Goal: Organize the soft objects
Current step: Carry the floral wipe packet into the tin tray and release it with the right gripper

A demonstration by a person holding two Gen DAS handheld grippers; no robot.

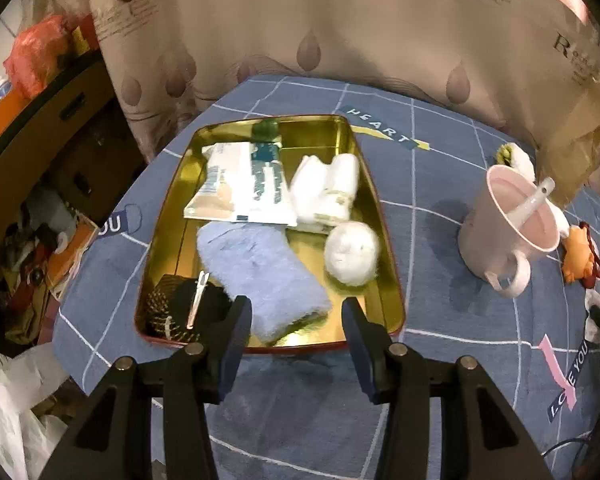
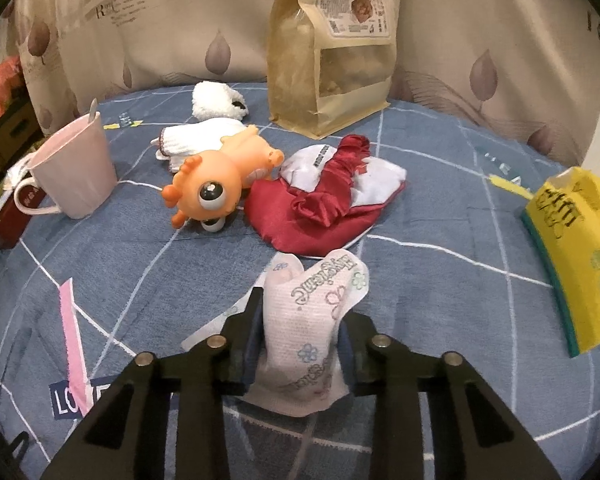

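between right gripper [image 2: 300,320] pads, white floral packet [image 2: 314,312], clamped

Warm, dim indoor light is falling from above in both fisheye views. The gold tin tray [image 1: 374,200] is throwing bright glare off its walls and floor. The white fluffy ball [image 1: 352,254] in it is showing as blurred. Soft shadows are sitting under the pink mug [image 2: 76,168]. Straight lines are bowing, and black vignetting is cutting off every corner.
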